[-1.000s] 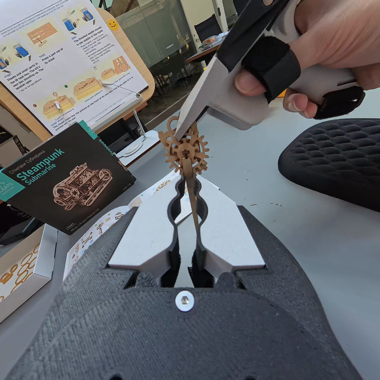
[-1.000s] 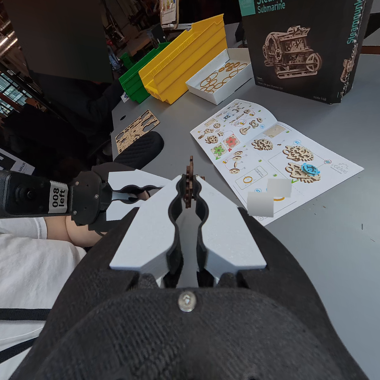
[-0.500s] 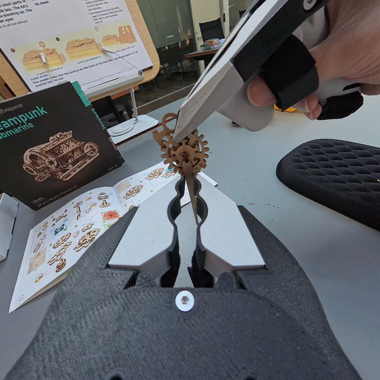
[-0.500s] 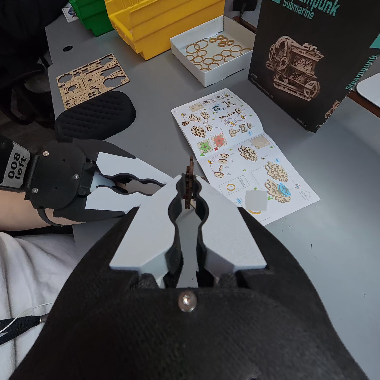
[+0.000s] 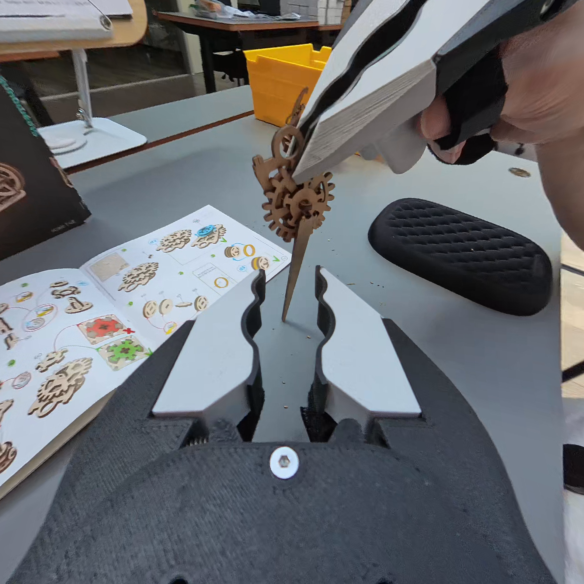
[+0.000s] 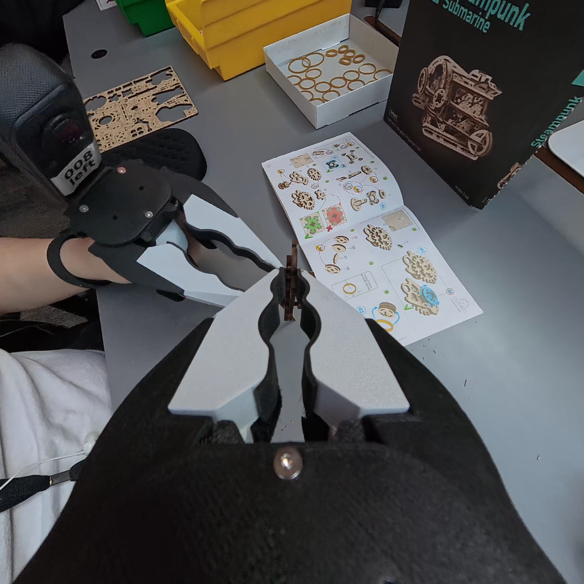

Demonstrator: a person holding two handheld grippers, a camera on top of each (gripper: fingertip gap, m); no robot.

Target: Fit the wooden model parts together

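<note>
Gear assembly (image 5: 295,202) in tilted right tool (image 6: 289,278), left tool (image 5: 287,278) agape.

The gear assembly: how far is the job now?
Done: several gears and a pointed stick already sit joined in the gear assembly. In hand: the right gripper clamps it; the left gripper is open. Left: the parts sheet still holds pieces.

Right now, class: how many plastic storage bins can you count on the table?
2: a yellow bin at the table's far edge, and a green bin directly left of it. Both are cropped by the frame, so more may be hidden.
</note>
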